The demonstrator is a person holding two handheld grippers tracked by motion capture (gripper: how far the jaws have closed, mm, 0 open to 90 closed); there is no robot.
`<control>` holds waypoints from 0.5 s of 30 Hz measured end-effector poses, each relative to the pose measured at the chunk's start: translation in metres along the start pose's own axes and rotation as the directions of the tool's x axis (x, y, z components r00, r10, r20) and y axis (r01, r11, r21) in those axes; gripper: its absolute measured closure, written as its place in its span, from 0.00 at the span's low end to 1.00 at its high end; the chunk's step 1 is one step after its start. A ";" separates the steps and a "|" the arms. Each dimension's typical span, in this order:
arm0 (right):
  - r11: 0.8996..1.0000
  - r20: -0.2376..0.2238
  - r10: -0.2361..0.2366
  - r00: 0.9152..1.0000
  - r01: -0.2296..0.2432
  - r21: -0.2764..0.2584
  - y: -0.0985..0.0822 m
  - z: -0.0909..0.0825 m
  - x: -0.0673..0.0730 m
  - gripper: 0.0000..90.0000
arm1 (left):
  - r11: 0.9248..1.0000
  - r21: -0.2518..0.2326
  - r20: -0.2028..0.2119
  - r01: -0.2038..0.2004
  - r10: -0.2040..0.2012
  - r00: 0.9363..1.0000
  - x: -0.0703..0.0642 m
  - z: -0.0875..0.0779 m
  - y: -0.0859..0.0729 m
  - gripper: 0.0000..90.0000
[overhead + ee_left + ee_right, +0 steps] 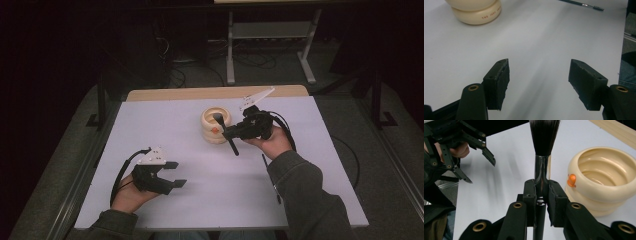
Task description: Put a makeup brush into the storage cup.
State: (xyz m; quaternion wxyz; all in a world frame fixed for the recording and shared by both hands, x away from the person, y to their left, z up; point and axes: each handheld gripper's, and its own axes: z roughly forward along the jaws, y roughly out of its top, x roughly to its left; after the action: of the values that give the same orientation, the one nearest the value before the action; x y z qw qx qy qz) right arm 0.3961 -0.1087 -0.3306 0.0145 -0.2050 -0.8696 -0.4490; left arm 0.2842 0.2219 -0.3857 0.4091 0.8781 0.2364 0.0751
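The black-bristled makeup brush with a shiny dark metal ferrule (543, 150) is being held in the right tongs (541, 195), which are clamped on the ferrule just below the bristles. In the high view the brush (226, 132) is hanging tilted above the white worktop (210, 195), its bristle head up over the mouth of the cream-coloured ribbed ceramic pot (216, 126) and its handle slanting down toward the person. The pot (599, 182) is standing upright near the far edge of the worktop, with a small orange mark on its side.

The left tongs (176, 174) are hovering low over the near-left of the worktop, well apart from the pot, with their jaws standing wide apart and nothing between them. A thin dark brush with a small tip (584, 4) is lying flat on the worktop beyond them.

The grip is sitting on smooth, rounded metal, so the brush could be slipping or swivelling in the pads if the hand is tilting further. If the brush is heading for the pot, a low approach could be knocking the handle or ferrule against the rim and shoving the light pot toward the wooden edge.
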 end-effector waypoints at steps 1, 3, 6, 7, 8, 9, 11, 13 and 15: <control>1.000 0.006 -0.001 1.000 0.001 0.000 0.001 -0.001 0.000 0.86 | 1.000 -0.005 0.000 0.007 -0.007 1.000 0.000 -0.001 0.000 0.36; 1.000 0.013 0.012 1.000 -0.012 -0.012 0.005 -0.003 0.000 0.85 | 1.000 -0.012 0.000 0.006 -0.006 1.000 0.000 -0.003 0.000 0.36; 1.000 0.026 0.018 1.000 -0.018 -0.022 0.011 -0.009 -0.001 0.86 | 1.000 -0.017 -0.005 0.010 -0.010 1.000 0.000 -0.004 0.000 0.35; 1.000 0.031 0.017 0.999 -0.016 -0.024 0.012 -0.010 -0.002 0.86 | 1.000 -0.020 -0.006 0.012 -0.012 1.000 0.000 -0.004 0.000 0.35; 0.999 0.033 0.019 0.999 -0.018 -0.032 0.014 -0.013 -0.003 0.86 | 1.000 -0.018 -0.008 0.006 -0.006 1.000 0.001 -0.005 0.000 0.35; 0.999 0.036 0.027 0.999 -0.025 -0.043 0.016 -0.015 -0.005 0.86 | 1.000 -0.019 -0.009 0.015 -0.015 1.000 0.000 -0.005 0.000 0.35; 0.998 0.034 0.034 0.999 -0.032 -0.061 0.020 -0.019 -0.008 0.86 | 0.999 -0.028 -0.006 0.021 -0.021 1.000 0.001 -0.004 0.000 0.35; 0.996 0.029 0.049 0.998 -0.047 -0.077 0.024 -0.023 -0.011 0.86 | 1.000 -0.024 -0.006 0.020 -0.020 1.000 0.001 -0.004 0.000 0.35; 0.995 0.034 0.049 0.998 -0.046 -0.088 0.027 -0.024 -0.016 0.85 | 1.000 -0.023 -0.008 0.019 -0.019 1.000 0.002 -0.002 -0.001 0.35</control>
State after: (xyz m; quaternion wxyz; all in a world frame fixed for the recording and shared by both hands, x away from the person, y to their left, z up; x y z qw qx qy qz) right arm 0.4166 -0.1194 -0.2981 0.0006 -0.2339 -0.8442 -0.4824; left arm 0.2846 0.2247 -0.3847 0.4190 0.8707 0.2456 0.0773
